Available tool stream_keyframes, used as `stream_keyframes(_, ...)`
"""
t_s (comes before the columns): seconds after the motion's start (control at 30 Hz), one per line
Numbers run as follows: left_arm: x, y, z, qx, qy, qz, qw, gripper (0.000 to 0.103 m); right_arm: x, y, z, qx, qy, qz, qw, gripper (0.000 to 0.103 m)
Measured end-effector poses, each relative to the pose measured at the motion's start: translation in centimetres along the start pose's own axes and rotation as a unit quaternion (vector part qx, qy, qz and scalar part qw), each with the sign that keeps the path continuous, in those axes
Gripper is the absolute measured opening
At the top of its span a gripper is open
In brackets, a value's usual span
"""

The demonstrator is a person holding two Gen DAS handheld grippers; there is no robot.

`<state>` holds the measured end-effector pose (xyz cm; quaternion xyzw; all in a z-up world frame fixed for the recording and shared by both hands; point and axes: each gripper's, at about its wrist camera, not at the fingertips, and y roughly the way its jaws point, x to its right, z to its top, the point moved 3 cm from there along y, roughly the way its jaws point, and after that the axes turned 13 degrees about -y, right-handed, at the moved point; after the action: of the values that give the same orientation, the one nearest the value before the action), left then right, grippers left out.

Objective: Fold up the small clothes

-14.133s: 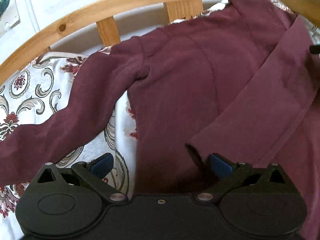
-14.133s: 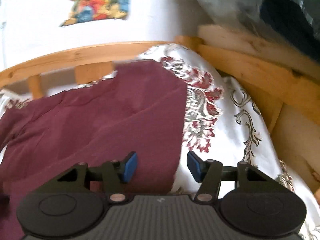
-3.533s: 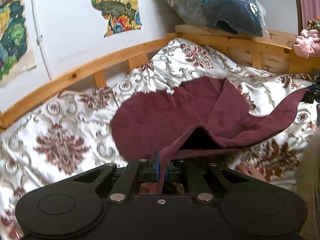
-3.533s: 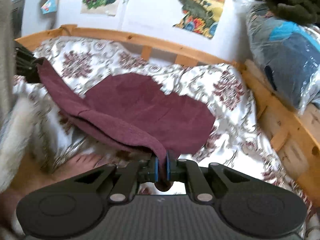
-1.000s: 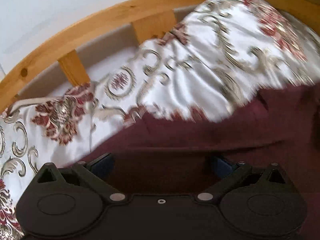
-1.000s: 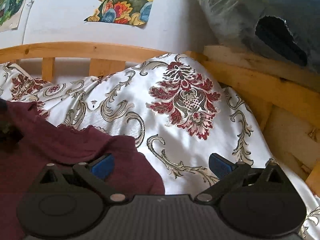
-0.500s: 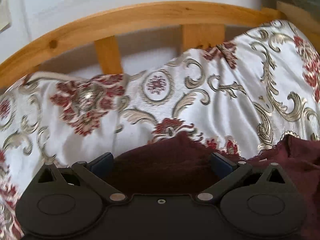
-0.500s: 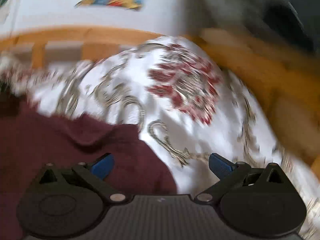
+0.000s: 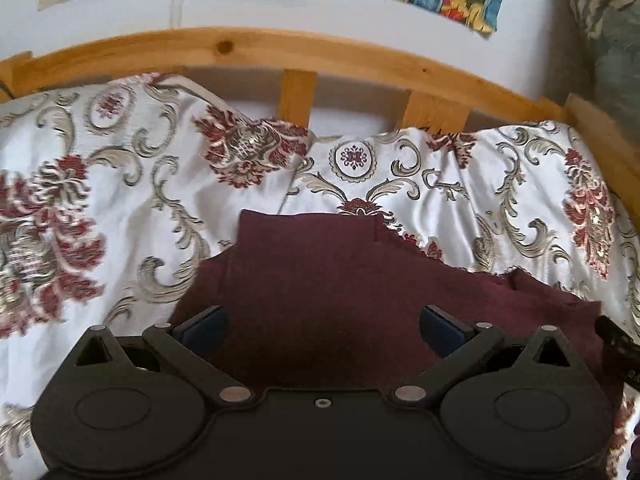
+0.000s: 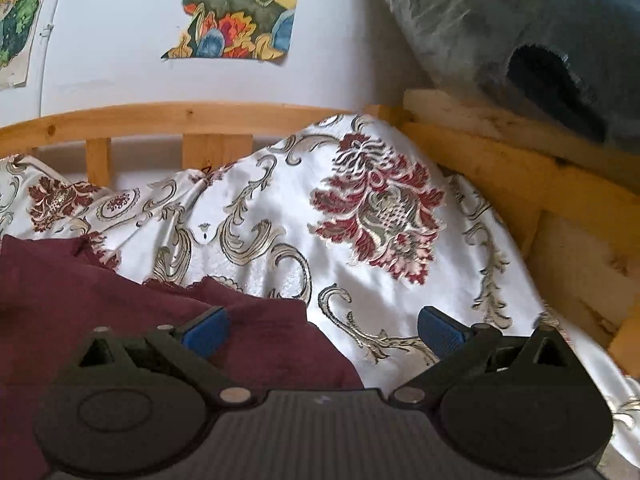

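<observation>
A maroon garment (image 9: 328,280) lies folded on the patterned bedspread (image 9: 100,208), its far edge uneven with a raised flap at the left. My left gripper (image 9: 322,326) hovers over its middle, open, with nothing between the blue pads. In the right wrist view the same maroon garment (image 10: 120,312) fills the lower left. My right gripper (image 10: 322,330) stands open over the garment's right edge, the left pad above cloth and the right pad above bare bedspread (image 10: 360,248). The tip of the right gripper shows at the left wrist view's right edge.
A wooden bed rail (image 9: 280,52) with slats runs along the far side against a white wall with posters (image 10: 236,12). At the right a wooden ledge (image 10: 520,160) carries a plastic-wrapped bundle (image 10: 520,32).
Both grippers have drawn back and lifted from the garment since a second ago, so more bedspread and wall show. Earlier both were shut on the cloth's edge; now both are open.
</observation>
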<state>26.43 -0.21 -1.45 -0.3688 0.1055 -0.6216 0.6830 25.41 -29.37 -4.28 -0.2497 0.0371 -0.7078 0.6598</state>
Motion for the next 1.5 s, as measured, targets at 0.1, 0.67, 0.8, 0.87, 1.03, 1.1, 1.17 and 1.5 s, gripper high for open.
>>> stream_keyframes(0.1,0.1,-2.1,-0.6,0.016,0.029,0.038,0.9987,0.102,-0.4,-2.1,-0.2,-0.003,0.006,0.005,1.000,0.103)
stream_keyframes(0.67,-2.2,-5.3,-9.8,0.001,0.070,0.061,0.9957,0.102,-3.5,-12.0,-6.9,-0.093,0.010,0.039,0.995,0.103)
stream_keyframes(0.8,-3.1,-4.4,-10.9,-0.024,0.057,0.068,0.9958,0.102,-3.1,-11.1,-7.1,-0.093,0.026,0.033,0.995,0.103)
stream_keyframes(0.87,-3.5,-4.0,-11.0,-0.032,0.052,0.071,0.9956,0.102,-3.1,-10.5,-7.4,-0.097,0.030,0.028,0.994,0.103)
stream_keyframes(1.03,-4.2,-3.7,-10.8,-0.036,0.049,0.078,0.9951,0.102,-3.3,-9.0,-8.5,-0.135,0.020,0.024,0.990,0.103)
stream_keyframes(1.1,-4.5,-3.6,-10.7,-0.039,0.047,0.084,0.9946,0.102,-3.5,-9.0,-8.7,-0.141,0.019,0.024,0.989,0.103)
stream_keyframes(1.17,-4.9,-3.6,-10.7,-0.041,0.043,0.090,0.9941,0.102,-3.6,-9.1,-8.7,-0.144,0.015,0.024,0.989,0.103)
stream_keyframes(1.5,-7.1,-3.2,-10.5,-0.060,0.004,0.119,0.9911,0.102,-3.9,-9.0,-9.0,-0.151,0.006,0.023,0.988,0.103)
